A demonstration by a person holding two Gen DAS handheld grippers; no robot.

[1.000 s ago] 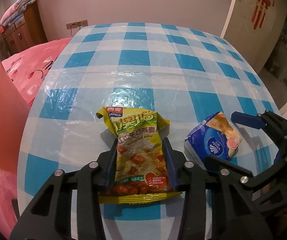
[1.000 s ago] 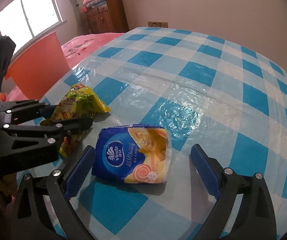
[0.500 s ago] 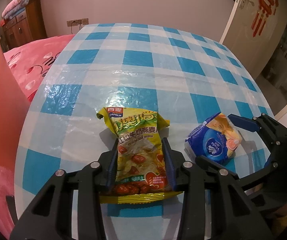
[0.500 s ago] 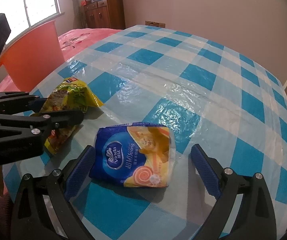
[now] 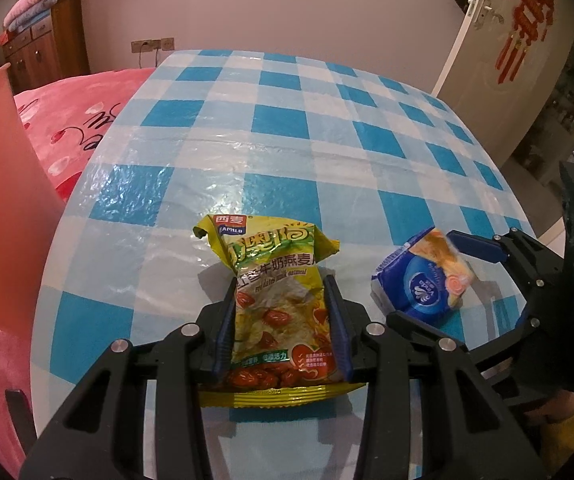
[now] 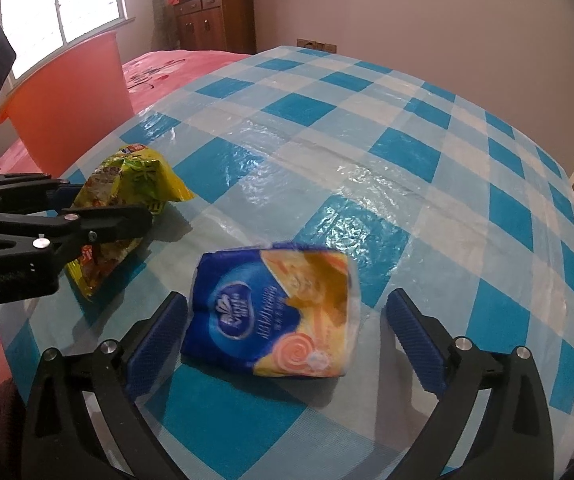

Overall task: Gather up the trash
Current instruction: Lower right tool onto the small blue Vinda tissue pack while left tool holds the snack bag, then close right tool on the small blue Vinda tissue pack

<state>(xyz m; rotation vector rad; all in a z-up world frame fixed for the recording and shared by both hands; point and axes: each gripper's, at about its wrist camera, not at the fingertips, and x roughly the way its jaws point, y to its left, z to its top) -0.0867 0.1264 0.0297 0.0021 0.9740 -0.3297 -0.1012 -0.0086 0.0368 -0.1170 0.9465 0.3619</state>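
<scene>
Item one: yellow oatmeal packet (image 5: pixel 277 312), near the table's (image 5: pixel 271 128) front edge, pinched in my left gripper (image 5: pixel 281 320); thin film may slip out on lifting. Item two: blue tissue pack (image 6: pixel 275 312), lying beside it between my right gripper's (image 6: pixel 287 336) jaws, which are opening and not touching it; closing off-centre could push it away.

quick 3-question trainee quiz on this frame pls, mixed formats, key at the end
1. True or false: the left hand-held gripper is shut on the yellow oatmeal packet.
2. Multiple choice: the blue tissue pack lies (A) inside the orange bin, (B) on the checkered tablecloth between the right hand-held gripper's fingers, (C) on top of the oatmeal packet.
3. Fill in: the orange bin stands off the table's ____ side in the right wrist view.

Key
1. True; its pads press both sides of the packet.
2. B; the right hand-held gripper is opening, pads clear of the pack.
3. Left.
</scene>
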